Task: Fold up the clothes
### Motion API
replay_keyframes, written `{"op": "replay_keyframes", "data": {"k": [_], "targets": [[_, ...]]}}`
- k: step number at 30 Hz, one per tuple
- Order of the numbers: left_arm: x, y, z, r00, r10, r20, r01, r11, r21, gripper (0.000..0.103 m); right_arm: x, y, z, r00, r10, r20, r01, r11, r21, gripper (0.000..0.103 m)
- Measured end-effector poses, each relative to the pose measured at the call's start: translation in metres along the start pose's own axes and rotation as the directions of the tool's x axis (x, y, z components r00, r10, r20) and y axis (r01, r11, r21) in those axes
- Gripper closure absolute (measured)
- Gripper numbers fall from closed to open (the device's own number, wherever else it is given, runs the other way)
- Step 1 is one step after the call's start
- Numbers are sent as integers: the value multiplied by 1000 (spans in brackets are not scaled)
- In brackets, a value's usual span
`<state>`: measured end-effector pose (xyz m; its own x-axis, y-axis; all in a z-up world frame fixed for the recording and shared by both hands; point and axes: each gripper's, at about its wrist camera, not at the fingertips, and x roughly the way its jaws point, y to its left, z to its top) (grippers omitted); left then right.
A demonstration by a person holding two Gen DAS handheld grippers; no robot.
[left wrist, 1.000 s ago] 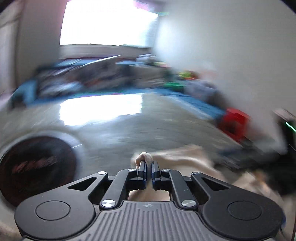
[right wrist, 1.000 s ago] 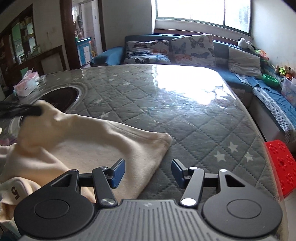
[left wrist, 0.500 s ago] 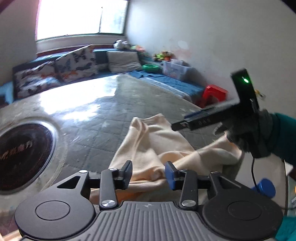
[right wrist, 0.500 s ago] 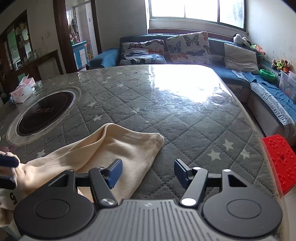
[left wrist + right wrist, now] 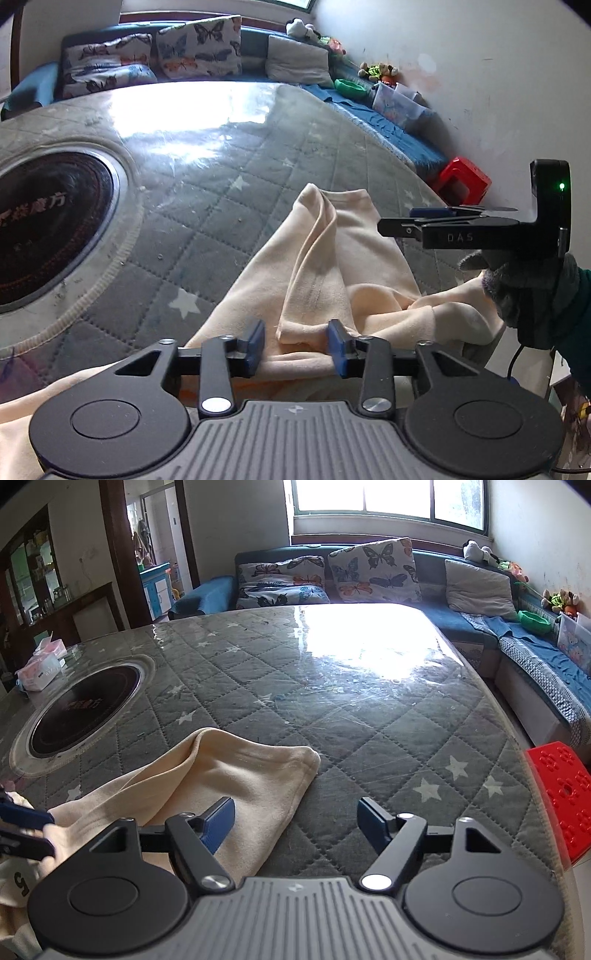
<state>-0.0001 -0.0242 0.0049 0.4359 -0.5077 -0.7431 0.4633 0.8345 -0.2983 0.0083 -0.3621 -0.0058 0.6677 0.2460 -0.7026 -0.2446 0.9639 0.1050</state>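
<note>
From my left hand-held black gripper with blue pads (image 5: 296, 345) I look down on the cream-coloured soft knit garment (image 5: 325, 266), which lies rumpled on the grey quilted star-patterned table cover (image 5: 221, 206) near the table's close edge; my left jaws stand released, apart, with a folded cuff-like end of the garment lying just ahead of and between the pads, though I cannot tell whether either pad touches it. My right hand-held black gripper with blue pads (image 5: 295, 821) is likewise spread wide and grasps nothing; its left pad hangs over the garment's (image 5: 236, 775) near part while its right pad is over bare cover (image 5: 369, 709). In the left view I see that right gripper (image 5: 432, 218) from the side, hovering above the garment's right edge, held by a grey-gloved hand (image 5: 517, 291). The garment's far hem points away toward the blue sofa with butterfly-print cushions (image 5: 369, 572), and a round black inset hob (image 5: 85, 705) sits well apart to the left
</note>
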Motion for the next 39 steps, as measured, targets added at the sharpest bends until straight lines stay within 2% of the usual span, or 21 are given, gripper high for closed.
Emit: {"op": "replay_keyframes", "data": {"k": [5, 6, 11, 16, 19, 25, 30, 34, 36, 39], "targets": [[-7, -2, -1, 999, 4, 42, -5, 999, 38, 86, 9, 1, 2, 1000, 1, -14, -1, 1000, 4, 13], [-10, -2, 0, 998, 12, 58, -14, 999, 47, 87, 11, 2, 2, 1000, 1, -16, -1, 1000, 5, 8], [-27, 2, 9, 987, 66, 147, -77, 995, 66, 89, 19, 3, 1, 1000, 1, -31, -1, 1000, 12, 0], [-39, 12, 25, 957, 160, 244, -184, 980, 79, 89, 26, 4, -1, 998, 1, -57, 1, 1000, 26, 0], [-39, 23, 34, 936, 221, 274, -248, 966, 67, 89, 28, 7, -1, 998, -14, -63, 15, 1000, 21, 0], [-27, 49, 48, 907, 318, 276, -339, 940, 34, 89, 30, 10, -1, 997, -29, -68, 31, 999, 29, 0], [-17, 68, 53, 897, 360, 256, -371, 929, -4, 84, 31, 11, 3, 994, -37, -99, 39, 999, 16, 0], [-19, 83, 53, 874, 412, 256, -413, 909, -55, 81, 34, 14, 4, 992, -60, -108, 61, 998, 9, 0], [-23, 93, 54, 870, 428, 244, -418, 904, -95, 71, 34, 16, 3, 992, -70, -105, 69, 998, -9, 0], [-29, 105, 54, 879, 422, 220, -398, 905, -149, 64, 33, 15, 1, 993, -60, -97, 59, 998, -16, 0]]}}
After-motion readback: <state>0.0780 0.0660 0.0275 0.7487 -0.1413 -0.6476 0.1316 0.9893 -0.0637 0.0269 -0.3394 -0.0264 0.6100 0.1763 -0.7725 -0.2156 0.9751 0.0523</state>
